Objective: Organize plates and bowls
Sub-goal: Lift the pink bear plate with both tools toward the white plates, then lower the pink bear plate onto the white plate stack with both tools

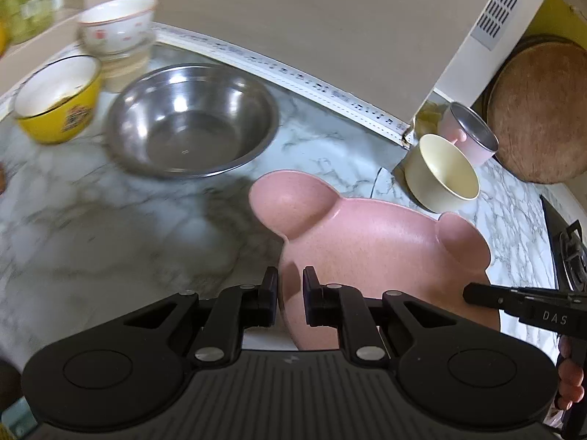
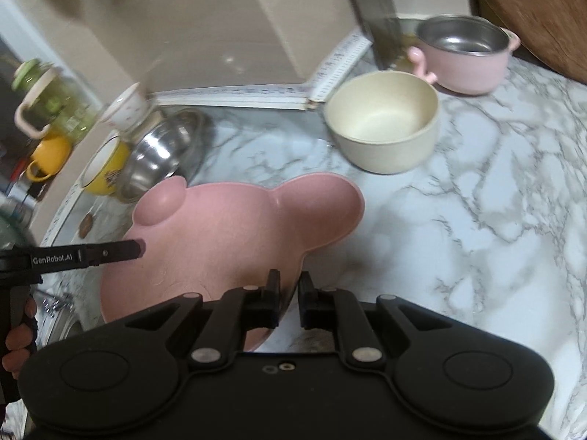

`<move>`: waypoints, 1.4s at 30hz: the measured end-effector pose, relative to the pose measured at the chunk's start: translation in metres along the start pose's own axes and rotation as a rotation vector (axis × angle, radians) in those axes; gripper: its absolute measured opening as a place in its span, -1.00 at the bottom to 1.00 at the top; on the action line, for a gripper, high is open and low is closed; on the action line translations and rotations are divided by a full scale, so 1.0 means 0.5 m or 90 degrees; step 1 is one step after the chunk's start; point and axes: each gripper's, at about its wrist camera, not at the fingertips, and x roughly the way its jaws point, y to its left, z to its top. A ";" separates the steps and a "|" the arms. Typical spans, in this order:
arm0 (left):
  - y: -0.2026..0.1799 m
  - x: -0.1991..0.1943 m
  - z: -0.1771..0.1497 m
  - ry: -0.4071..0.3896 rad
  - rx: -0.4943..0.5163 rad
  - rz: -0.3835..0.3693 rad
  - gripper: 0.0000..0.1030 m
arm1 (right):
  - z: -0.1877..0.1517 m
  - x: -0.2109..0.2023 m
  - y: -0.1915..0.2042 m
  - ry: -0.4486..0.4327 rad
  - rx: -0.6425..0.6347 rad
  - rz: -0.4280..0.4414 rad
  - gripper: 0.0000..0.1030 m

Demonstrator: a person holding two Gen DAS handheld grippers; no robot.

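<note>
A pink bear-shaped plate (image 1: 367, 249) (image 2: 227, 234) hangs slightly above the marble counter (image 1: 91, 227), carried by both grippers. My left gripper (image 1: 290, 300) is shut on the plate's left rim. My right gripper (image 2: 290, 300) is shut on the opposite rim. Each wrist view shows the other gripper's finger at the plate's far side. A steel bowl (image 1: 190, 121) (image 2: 161, 154), a yellow bowl (image 1: 58, 99) (image 2: 104, 168) and a stack of white bowls (image 1: 117, 25) stand at the back left. At the back right are a cream bowl (image 1: 444, 172) (image 2: 385, 121) and a pink steel-lined pot (image 1: 473, 134) (image 2: 466, 58).
A round wooden board (image 1: 539, 110) leans at the far right, with a stove edge (image 1: 572, 253) below it. A white appliance (image 1: 495, 18) juts over the back corner. A green jar (image 2: 47, 99) and a yellow mug (image 2: 49, 156) sit on a ledge at the left.
</note>
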 end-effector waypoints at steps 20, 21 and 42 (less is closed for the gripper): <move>0.121 -0.165 -0.222 -0.066 -0.122 0.083 -0.74 | -0.077 0.011 0.177 0.035 -0.184 0.077 -0.78; 0.125 -0.167 -0.229 -0.065 -0.126 0.084 -0.74 | -0.082 0.017 0.183 0.037 -0.194 0.078 -0.78; 0.145 -0.141 -0.304 -0.055 -0.120 0.128 -0.74 | -0.111 0.089 0.225 0.056 -0.257 0.071 -0.77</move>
